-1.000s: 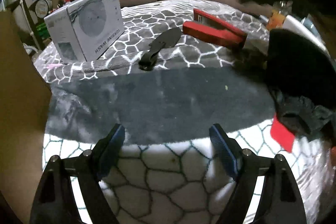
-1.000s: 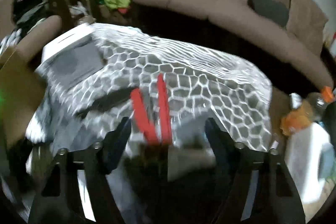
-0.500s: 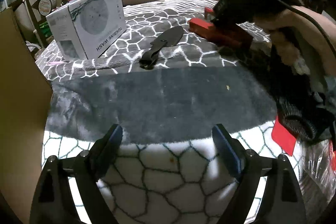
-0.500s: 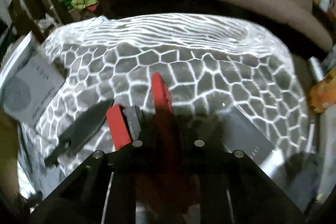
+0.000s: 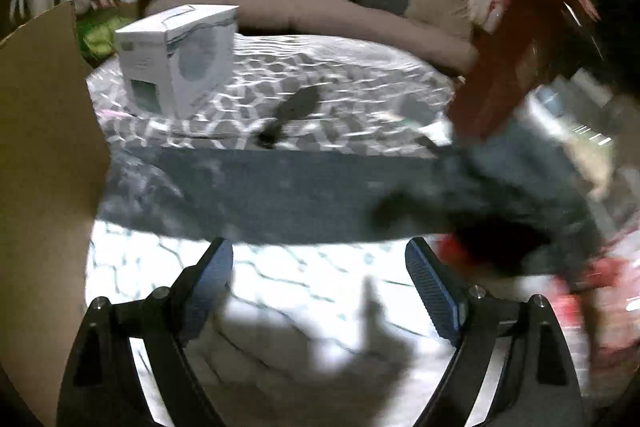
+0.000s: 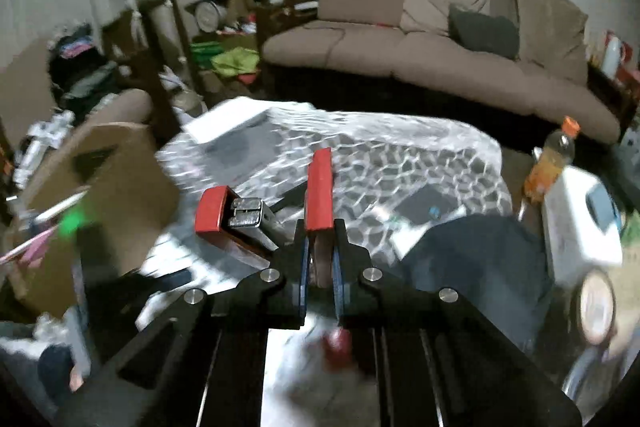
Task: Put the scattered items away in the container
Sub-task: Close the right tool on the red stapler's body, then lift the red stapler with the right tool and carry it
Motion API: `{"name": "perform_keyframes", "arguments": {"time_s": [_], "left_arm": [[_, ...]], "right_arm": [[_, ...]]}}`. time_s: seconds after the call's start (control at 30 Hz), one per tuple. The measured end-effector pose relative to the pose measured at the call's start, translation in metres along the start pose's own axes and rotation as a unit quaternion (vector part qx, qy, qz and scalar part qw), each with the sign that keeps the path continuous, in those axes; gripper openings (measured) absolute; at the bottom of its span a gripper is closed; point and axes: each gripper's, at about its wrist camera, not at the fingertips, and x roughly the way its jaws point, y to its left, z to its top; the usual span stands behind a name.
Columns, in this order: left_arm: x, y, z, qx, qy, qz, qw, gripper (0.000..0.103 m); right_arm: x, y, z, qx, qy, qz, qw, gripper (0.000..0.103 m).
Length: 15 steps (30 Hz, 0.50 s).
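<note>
My right gripper (image 6: 320, 247) is shut on the upper arm of a red stapler (image 6: 319, 187), which hangs open, its base and metal magazine (image 6: 240, 219) swung down to the left. In the left wrist view the stapler (image 5: 516, 47) is a red blur lifted off the patterned blanket (image 5: 360, 67) at the upper right. My left gripper (image 5: 320, 267) stands open over the blanket's near part, nothing between its fingers. A brown cardboard box (image 5: 44, 131) rises at the left, and its wall (image 6: 108, 183) also shows in the right wrist view. A black flat tool (image 5: 294, 111) lies mid-blanket.
A white product box (image 5: 180, 67) stands at the blanket's far left. An orange drink bottle (image 6: 554, 159) and a white container (image 6: 580, 227) sit at the right. A dark cloth (image 6: 472, 251) lies near them. A brown sofa (image 6: 440, 47) runs behind.
The right gripper closed on the red stapler and lifted it off the blanket, up and toward the box side. The left gripper rose slightly and stayed open.
</note>
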Motion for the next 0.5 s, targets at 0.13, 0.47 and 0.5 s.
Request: {"name": "perform_keyframes", "arguments": {"time_s": [0.13, 0.47, 0.5], "left_arm": [[-0.049, -0.016, -0.018, 0.001, 0.02, 0.003, 0.9998, 0.089], [-0.173, -0.048, -0.112, 0.153, -0.037, 0.003, 0.9876, 0.089], [-0.172, -0.049, -0.114, 0.164, -0.038, 0.005, 0.9858, 0.089]], "right_arm": [[-0.046, 0.02, -0.04, 0.003, 0.015, 0.009, 1.0, 0.011], [-0.098, 0.07, -0.141, 0.008, 0.2, 0.062, 0.978, 0.014], [-0.098, 0.082, -0.145, -0.002, 0.225, 0.082, 0.971, 0.014]]}}
